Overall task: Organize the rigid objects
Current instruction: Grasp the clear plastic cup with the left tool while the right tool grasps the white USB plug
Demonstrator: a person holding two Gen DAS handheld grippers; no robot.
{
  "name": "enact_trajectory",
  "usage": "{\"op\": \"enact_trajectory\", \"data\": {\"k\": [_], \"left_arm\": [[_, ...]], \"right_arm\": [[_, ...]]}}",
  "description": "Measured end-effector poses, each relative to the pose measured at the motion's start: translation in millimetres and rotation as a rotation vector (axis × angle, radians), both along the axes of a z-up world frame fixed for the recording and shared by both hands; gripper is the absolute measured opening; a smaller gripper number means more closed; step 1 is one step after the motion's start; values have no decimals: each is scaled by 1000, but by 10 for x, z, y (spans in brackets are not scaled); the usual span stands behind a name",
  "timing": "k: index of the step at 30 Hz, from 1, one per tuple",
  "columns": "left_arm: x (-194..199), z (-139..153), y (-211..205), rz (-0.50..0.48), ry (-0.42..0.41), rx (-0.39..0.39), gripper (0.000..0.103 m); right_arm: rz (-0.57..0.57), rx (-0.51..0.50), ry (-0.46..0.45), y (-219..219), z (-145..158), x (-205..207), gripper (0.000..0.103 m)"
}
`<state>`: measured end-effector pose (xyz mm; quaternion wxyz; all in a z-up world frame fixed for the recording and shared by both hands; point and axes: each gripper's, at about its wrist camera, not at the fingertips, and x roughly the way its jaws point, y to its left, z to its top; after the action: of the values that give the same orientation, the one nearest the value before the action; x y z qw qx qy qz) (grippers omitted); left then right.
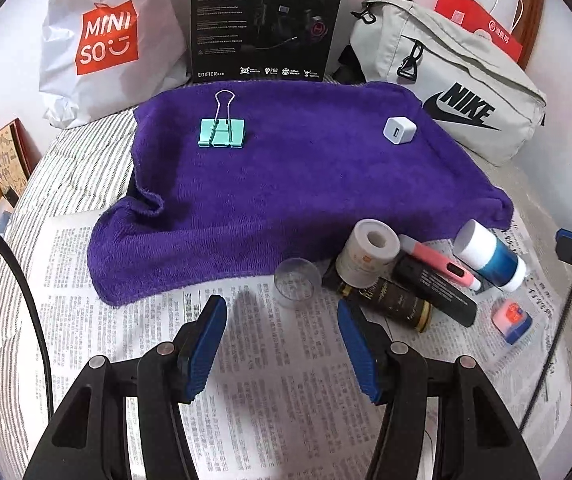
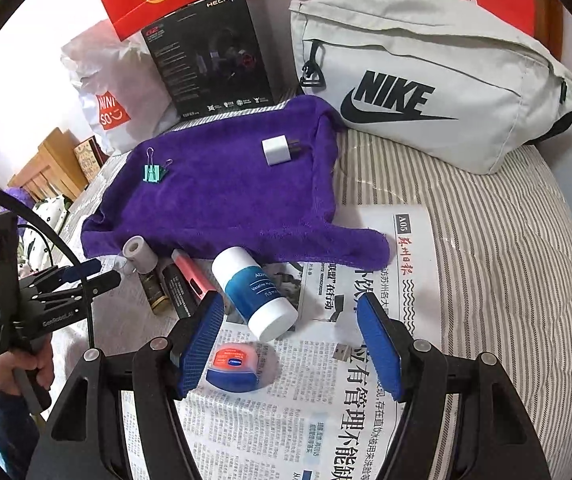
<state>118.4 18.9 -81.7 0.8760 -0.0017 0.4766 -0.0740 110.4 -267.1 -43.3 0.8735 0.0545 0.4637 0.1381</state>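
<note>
**Left wrist view.**
- Landmark: purple towel (image 1: 286, 184), spread on a striped bed cover, newspaper (image 1: 246, 360) along its near edge.
- On the towel: mint binder clip (image 1: 222, 132) toward the far left; white USB charger (image 1: 399, 131) toward the far right.
- Off the towel's near right corner, in a heap on the newspaper: clear plastic cup (image 1: 297, 284), white tape roll (image 1: 367, 254), pink pen (image 1: 439, 262), two dark tubes, blue-and-white bottle (image 1: 489, 254), small Vaseline tin (image 1: 511, 322).
- Left claw (image 1: 282, 344): wide open, empty, just short of the cup.

**Right wrist view.**
- Same towel (image 2: 222, 200), the clip and charger on it.
- Vaseline tin (image 2: 236, 366) lies near of the towel, against the claw's left pad; bottle (image 2: 258, 292) just beyond; a small USB dongle (image 2: 341, 351) beside the right pad.
- Right claw (image 2: 291, 344): wide open, holding nothing.

**Step, judged:** two items placed, heap still unsorted; a next pick is being lined up. The left claw would need to advance and straddle the cup gently; the right must shift left to centre the tin.
</note>
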Motion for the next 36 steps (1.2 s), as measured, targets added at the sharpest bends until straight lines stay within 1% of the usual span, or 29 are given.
{"op": "enact_trajectory", "data": {"k": [2,6,7,10,12,13,15,20,24,27,30,33,35,36], "left_arm": [[39,-31,-5,3,-3,5,56],[101,-118,-38,-5,14,10,49],[105,-132,-52,-5,12,21,49],[101,-134,-94,-19,-5,40,43],[114,-131,-108,-28,-9,27,38],[123,-129,-118,-33,-10,22,37],[147,-128,-142,-38,-13,13,26],[149,-123,-170,-58,-11,4,26],[124,-103,-178,-63,-6,12,26],[112,-94,-181,-60,-5,18,26],[117,-81,-187,-49,-2,20,26],[110,-85,-196,-51,-4,27,26],[108,-87,-192,-49,-7,22,26],[109,-88,-192,-47,-7,20,26]], "right_arm": [[-4,0,-5,-9,-6,12,69],[-4,-15,-3,-12,-71,16,69],[-3,-19,2,-22,-100,10,69],[-12,-22,21,-83,-183,-14,69],[-21,-30,29,-131,-227,-31,69],[-25,-33,29,-152,-239,-42,69],[-29,-38,33,-211,-264,-80,69],[-32,-49,42,-307,-294,-143,69],[-4,-56,38,-293,-338,-175,69],[-8,-63,55,-275,-436,-118,69],[-21,-43,60,-273,-532,-39,67],[-21,-45,46,-216,-573,8,61],[-20,-94,25,-145,-584,31,51],[-20,-128,13,-110,-586,41,47]]}}
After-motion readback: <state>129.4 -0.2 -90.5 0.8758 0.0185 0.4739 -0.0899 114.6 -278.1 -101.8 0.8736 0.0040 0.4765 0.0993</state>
